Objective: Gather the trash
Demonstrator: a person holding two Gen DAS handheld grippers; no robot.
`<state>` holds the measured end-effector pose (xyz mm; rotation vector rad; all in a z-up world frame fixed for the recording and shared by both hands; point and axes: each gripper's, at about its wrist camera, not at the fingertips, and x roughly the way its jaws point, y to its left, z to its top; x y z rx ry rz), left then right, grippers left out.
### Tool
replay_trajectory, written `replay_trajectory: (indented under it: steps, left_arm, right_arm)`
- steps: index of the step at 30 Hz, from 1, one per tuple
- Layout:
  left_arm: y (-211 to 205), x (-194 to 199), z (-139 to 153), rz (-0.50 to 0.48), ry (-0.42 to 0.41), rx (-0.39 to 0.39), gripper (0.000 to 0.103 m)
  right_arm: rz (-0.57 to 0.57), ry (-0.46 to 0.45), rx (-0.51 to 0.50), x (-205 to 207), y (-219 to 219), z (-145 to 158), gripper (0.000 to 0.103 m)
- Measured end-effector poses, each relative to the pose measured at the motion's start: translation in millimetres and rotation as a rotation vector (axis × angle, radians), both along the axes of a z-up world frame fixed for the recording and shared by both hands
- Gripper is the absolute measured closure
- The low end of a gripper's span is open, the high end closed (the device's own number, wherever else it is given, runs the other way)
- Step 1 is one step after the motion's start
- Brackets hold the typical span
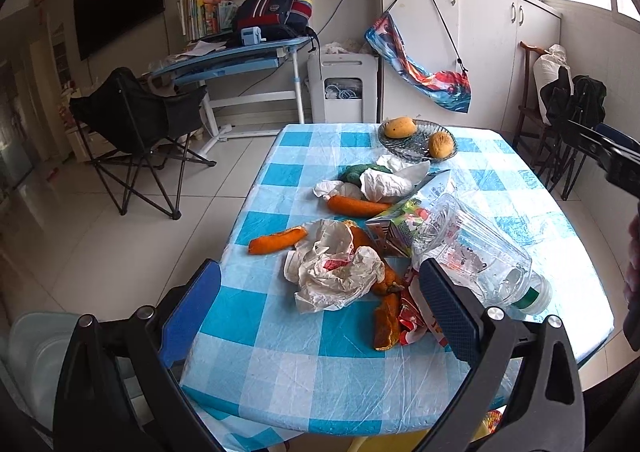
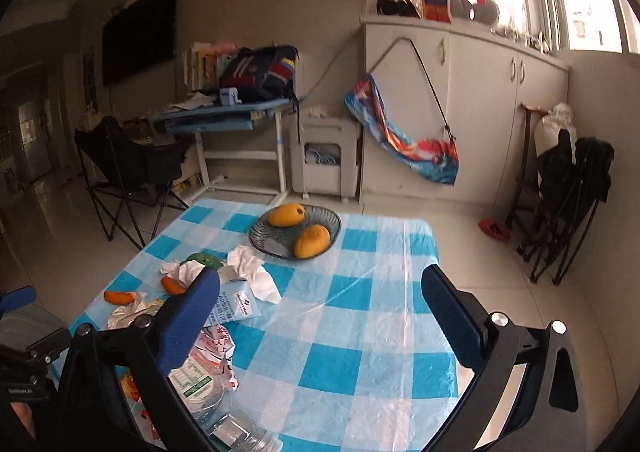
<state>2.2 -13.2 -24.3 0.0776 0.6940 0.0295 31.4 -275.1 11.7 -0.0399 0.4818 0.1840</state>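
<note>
Your left claw (image 1: 320, 304) hangs released over the checked surface (image 1: 280, 364), framing a crumpled bag (image 1: 332, 272): feather-light, soft, best pinched at a raised fold. Beside it lie limp orange peel (image 1: 276, 242), a stiff carton (image 1: 394, 232) and a clear, slippery bottle (image 1: 476, 252), likely easiest by the neck. Your right claw (image 2: 320, 316) is likewise spread wide, empty.

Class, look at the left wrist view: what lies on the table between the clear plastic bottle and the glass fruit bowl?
A juice carton and crumpled white tissues lie between bottle and bowl.
</note>
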Motion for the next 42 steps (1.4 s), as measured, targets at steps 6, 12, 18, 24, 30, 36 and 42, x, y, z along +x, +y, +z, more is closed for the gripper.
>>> replay_trajectory:
  steps: [6,12,18,24,30,36,42]
  left_arm:
    - [4,0,-4,0.017,0.014,0.004,0.007]
    - [9,4,-6,0.029,0.028,0.005,0.007]
    - [15,8,-10,0.039,0.050,-0.004,0.007]
    - [17,11,-13,0.042,0.065,-0.015,0.007]
    - [19,13,-15,0.045,0.074,-0.013,0.007]
    - [37,19,-18,0.091,0.095,-0.044,0.007]
    - [66,26,-28,0.152,0.131,-0.083,0.007]
  right_arm:
    - [0.089,0.094,0.067,8,4,5,0.006]
    - [0.176,0.153,0.076,2,12,-2,0.006]
    - [0.259,0.202,0.042,-2,25,-16,0.006]
    - [0.320,0.239,0.039,-7,37,-22,0.006]
    - [0.375,0.272,0.024,-8,50,-27,0.006]
    - [0.401,0.320,0.004,-6,58,-39,0.008]
    - [0.416,0.366,-0.009,-4,64,-49,0.020]
